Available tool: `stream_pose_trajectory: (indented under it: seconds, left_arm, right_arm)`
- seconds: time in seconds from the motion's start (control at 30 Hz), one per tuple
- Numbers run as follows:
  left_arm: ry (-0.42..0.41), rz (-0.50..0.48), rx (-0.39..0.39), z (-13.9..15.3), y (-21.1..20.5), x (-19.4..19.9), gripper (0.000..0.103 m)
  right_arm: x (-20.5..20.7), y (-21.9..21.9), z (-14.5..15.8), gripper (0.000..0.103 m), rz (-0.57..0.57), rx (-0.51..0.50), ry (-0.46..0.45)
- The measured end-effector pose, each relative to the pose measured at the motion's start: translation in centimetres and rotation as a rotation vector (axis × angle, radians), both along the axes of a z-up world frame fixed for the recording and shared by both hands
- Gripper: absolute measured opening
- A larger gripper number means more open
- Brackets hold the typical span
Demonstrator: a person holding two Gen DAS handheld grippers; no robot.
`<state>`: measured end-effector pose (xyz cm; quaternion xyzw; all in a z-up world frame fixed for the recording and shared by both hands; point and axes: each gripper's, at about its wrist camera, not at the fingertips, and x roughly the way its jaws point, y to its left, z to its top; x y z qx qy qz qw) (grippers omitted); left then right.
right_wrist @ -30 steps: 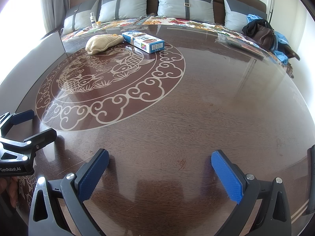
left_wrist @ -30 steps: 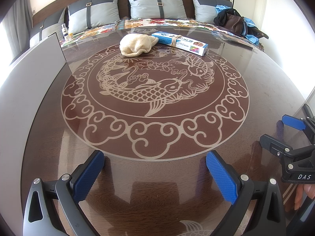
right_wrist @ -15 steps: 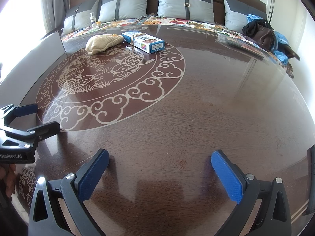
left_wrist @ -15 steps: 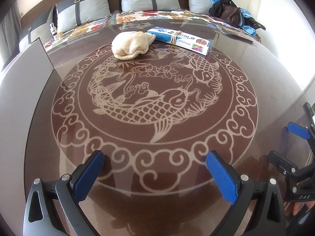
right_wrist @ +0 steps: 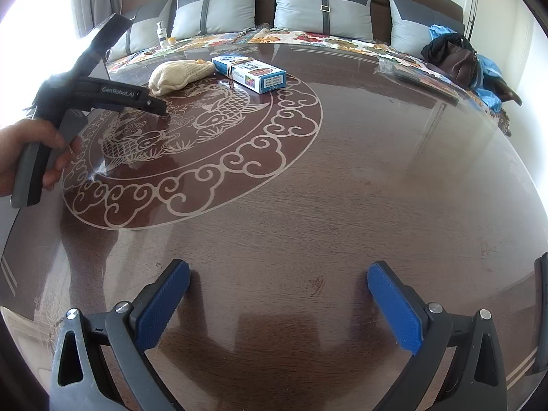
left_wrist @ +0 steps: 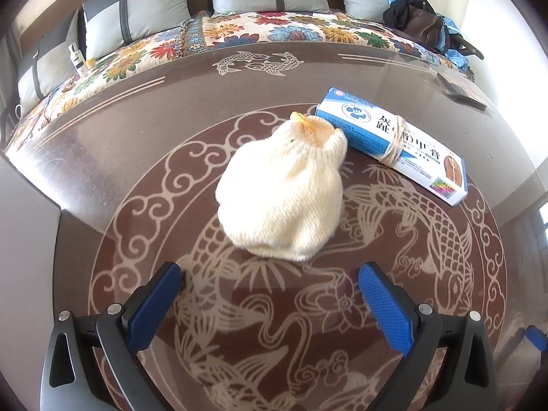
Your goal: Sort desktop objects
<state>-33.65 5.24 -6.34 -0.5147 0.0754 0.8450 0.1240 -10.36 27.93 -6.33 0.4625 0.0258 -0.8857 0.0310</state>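
On the left wrist view, the left gripper (left_wrist: 267, 303) is sitting with jaws wide apart, nothing between them, hovering over the table (left_wrist: 137, 144) just short of the hat (left_wrist: 281, 198). Cream knit hat is lying on the carp inlay, dead ahead between the finger lines but not touching either pad (left_wrist: 154, 308). Its open end is resting against the box (left_wrist: 394, 147), a blue and white carton with a rubber band around it, lying flat to the right and farther back. Sofa (left_wrist: 267, 30) with cushions is running behind the table; a bag (left_wrist: 418, 24) is sitting at its right end.

On the right wrist view, the right gripper (right_wrist: 277, 303) is also spread open and empty, low over bare wood near the table's (right_wrist: 342, 188) near edge. Hat (right_wrist: 178, 73) and box (right_wrist: 250, 72) are lying well apart from it, far left. A hand (right_wrist: 30, 154) is gripping the left gripper's handle at the left edge, pointing at the hat.
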Motion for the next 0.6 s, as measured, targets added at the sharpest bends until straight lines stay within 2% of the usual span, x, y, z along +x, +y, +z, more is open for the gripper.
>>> stream_pose_trajectory:
  seconds: [0.2, 0.23, 0.27, 0.3, 0.4, 0.47, 0.6]
  left_arm:
    - [-0.002, 0.028, -0.052, 0.2, 1.5, -4.4, 0.103]
    - [0.018, 0.025, -0.047, 0.5, 1.5, -4.6, 0.086]
    - [0.035, 0.019, -0.015, 0.8, 1.5, -4.5, 0.052]
    - [0.048, 0.029, 0.001, 1.0, 1.4, -4.2, 0.047]
    - [0.101, 0.046, -0.01, 0.9, 1.2, -2.2, 0.048]
    - [0.115, 0.097, 0.012, 0.8, 0.1, -0.2, 0.047]
    - [0.124, 0.17, 0.025, 0.7, -2.1, 6.2, 0.047]
  right_arm:
    - [0.0, 0.0, 0.0, 0.103, 0.0, 0.001, 0.0]
    - [0.0, 0.0, 0.0, 0.103, 0.0, 0.002, 0.001]
    - [0.0, 0.0, 0.0, 0.103, 0.0, 0.004, 0.002]
    - [0.0, -0.1, 0.0, 0.103, 0.0, 0.006, 0.003]
    - [0.1, -0.2, 0.2, 0.103, 0.001, 0.017, 0.008]
    - [0.1, -0.3, 0.2, 0.103, 0.001, 0.029, 0.014]
    - [0.2, -0.6, 0.3, 0.103, 0.002, 0.046, 0.022]
